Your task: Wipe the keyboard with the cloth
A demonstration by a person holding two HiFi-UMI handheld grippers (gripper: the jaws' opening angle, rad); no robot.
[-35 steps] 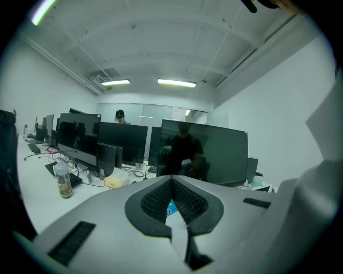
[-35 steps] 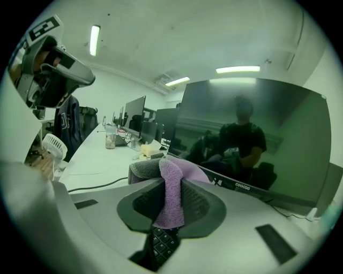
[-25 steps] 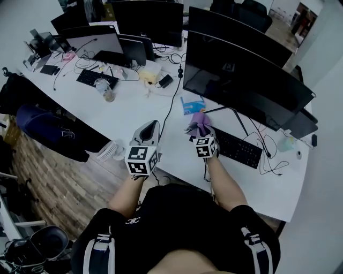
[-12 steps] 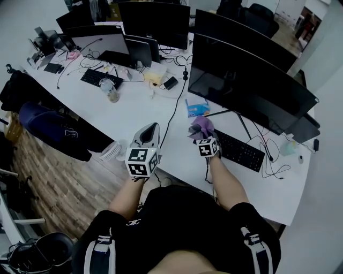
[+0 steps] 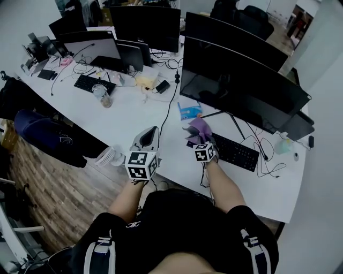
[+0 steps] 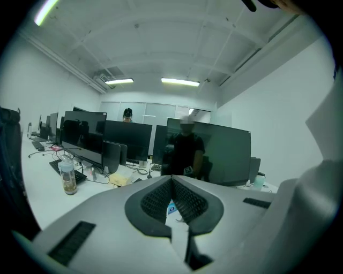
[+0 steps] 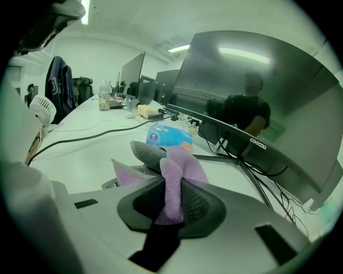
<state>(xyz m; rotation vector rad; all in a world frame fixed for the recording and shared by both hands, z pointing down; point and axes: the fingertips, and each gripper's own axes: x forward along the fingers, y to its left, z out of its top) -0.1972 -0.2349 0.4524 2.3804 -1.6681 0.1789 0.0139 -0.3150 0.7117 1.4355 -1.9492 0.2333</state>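
The purple cloth (image 7: 179,168) is pinched in the right gripper (image 7: 171,200), held over the left end of the keyboard (image 5: 237,152) on the tabletop (image 5: 134,115). The left gripper (image 6: 172,187) is pressed together, well aside. "coocaa" is read on the monitor (image 7: 252,101).

Reads as open-plan office: long white worktop (image 5: 134,115) carrying rows of large monitors (image 5: 241,85), keyboards (image 5: 236,151), trailing cables (image 5: 170,107); office chairs (image 5: 252,10) behind, strip lights (image 6: 181,82) overhead.

White desk (image 5: 128,120): black keyboard (image 5: 237,152), blue packet (image 5: 190,111), bottle (image 5: 101,95), monitors (image 5: 241,85), black cable (image 5: 170,107)
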